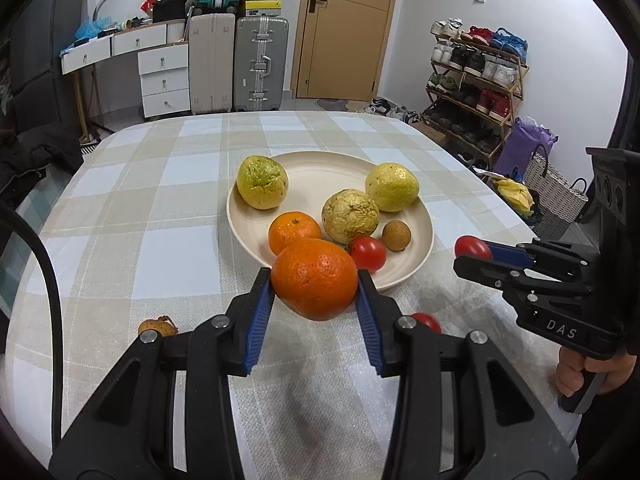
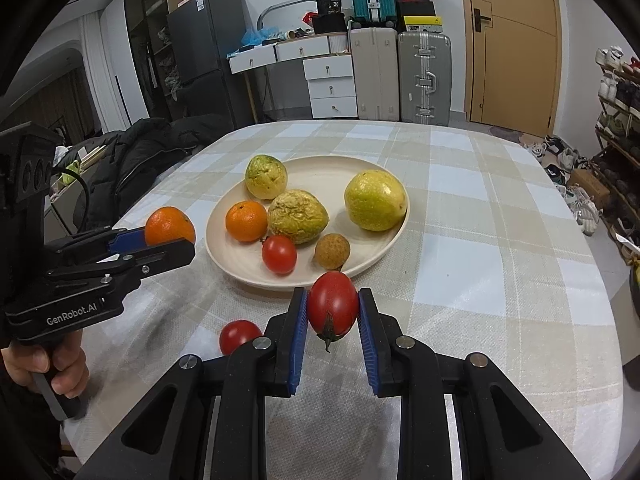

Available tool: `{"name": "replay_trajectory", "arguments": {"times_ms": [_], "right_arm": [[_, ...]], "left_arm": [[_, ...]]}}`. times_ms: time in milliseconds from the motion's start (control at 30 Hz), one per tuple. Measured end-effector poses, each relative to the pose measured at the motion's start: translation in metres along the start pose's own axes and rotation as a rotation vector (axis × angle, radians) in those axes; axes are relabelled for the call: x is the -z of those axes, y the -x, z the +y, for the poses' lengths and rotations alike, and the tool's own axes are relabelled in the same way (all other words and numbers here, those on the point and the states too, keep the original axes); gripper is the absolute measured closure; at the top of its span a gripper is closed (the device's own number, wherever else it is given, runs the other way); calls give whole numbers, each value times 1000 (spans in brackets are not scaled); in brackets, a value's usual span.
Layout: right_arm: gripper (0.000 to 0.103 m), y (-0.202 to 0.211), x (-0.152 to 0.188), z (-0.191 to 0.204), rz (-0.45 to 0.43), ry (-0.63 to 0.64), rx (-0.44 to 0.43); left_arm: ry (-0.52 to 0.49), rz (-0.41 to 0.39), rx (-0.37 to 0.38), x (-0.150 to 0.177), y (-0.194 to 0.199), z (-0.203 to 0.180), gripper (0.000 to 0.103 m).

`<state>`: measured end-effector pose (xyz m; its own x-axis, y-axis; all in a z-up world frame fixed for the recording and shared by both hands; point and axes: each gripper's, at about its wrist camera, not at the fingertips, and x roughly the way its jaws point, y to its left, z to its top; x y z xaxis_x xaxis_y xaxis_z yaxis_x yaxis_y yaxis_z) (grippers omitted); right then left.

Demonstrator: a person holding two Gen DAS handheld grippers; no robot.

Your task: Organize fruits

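Note:
A cream plate point(image 1: 320, 168) point(image 2: 320, 168) on the checked tablecloth holds three yellow-green fruits, a small orange point(image 1: 294, 232) point(image 2: 246, 221), a tomato point(image 1: 368, 253) point(image 2: 279, 254) and a brown longan point(image 1: 396, 235) point(image 2: 332, 251). My left gripper point(image 1: 316, 280) point(image 2: 160, 240) is shut on a large orange point(image 1: 315, 278) point(image 2: 169, 225), held above the table just short of the plate's near-left rim. My right gripper point(image 2: 333, 306) point(image 1: 472, 252) is shut on a tomato point(image 2: 333, 306) point(image 1: 472, 246), held above the table short of the plate's near rim.
A loose tomato point(image 2: 239, 336) point(image 1: 426, 321) and a brown longan point(image 1: 158, 326) lie on the cloth near me. Beyond the table stand suitcases point(image 1: 260, 62), white drawers point(image 1: 165, 80), a door and a shoe rack point(image 1: 476, 80). A dark coat point(image 2: 140, 152) lies left of the table.

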<state>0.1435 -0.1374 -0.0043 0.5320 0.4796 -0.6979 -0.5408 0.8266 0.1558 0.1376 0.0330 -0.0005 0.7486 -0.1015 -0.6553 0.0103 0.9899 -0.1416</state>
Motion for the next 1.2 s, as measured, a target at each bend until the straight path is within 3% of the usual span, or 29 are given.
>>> {"name": "replay_trajectory", "arguments": {"times_ms": [1200], "right_arm": [[78,-44,-48,-30,28,-125,-40]], "left_arm": [[-51,75,-29,-27,-62,-21,65]]}}
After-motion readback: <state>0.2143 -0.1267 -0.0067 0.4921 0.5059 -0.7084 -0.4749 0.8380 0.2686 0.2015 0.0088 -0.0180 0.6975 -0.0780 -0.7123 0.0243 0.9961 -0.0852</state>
